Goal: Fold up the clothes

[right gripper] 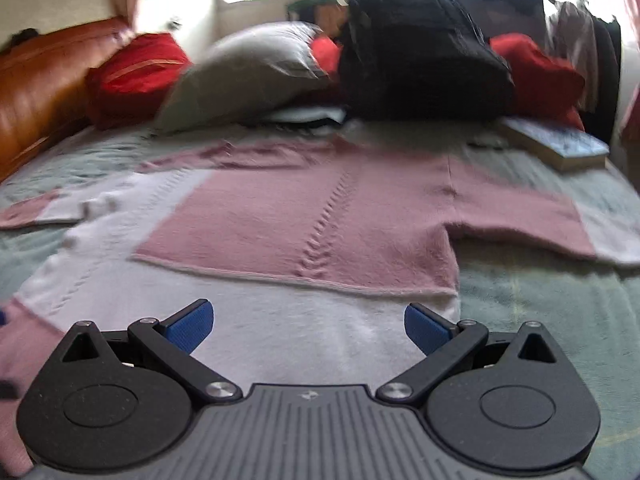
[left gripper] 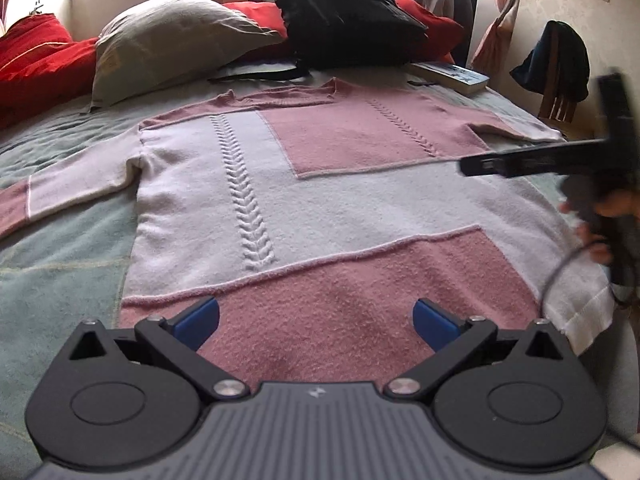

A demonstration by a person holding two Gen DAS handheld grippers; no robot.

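A pink and white patchwork sweater (left gripper: 320,200) lies flat on the bed with both sleeves spread out, neck toward the pillows. My left gripper (left gripper: 316,320) hovers open over its pink hem panel, blue pads (left gripper: 198,318) wide apart with nothing between them. In the right wrist view the same sweater (right gripper: 304,220) fills the middle, and my right gripper (right gripper: 308,322) stands open above the white band near the sweater's right side. The right gripper's black body, held by a hand (left gripper: 600,220), shows at the right edge of the left wrist view.
A pale green bedspread (left gripper: 52,272) covers the bed. At the head lie a grey pillow (left gripper: 168,40), red cushions (left gripper: 32,56), a black backpack (left gripper: 344,16) and a book (left gripper: 452,74). A wooden chair with dark clothes (left gripper: 556,64) stands at the right.
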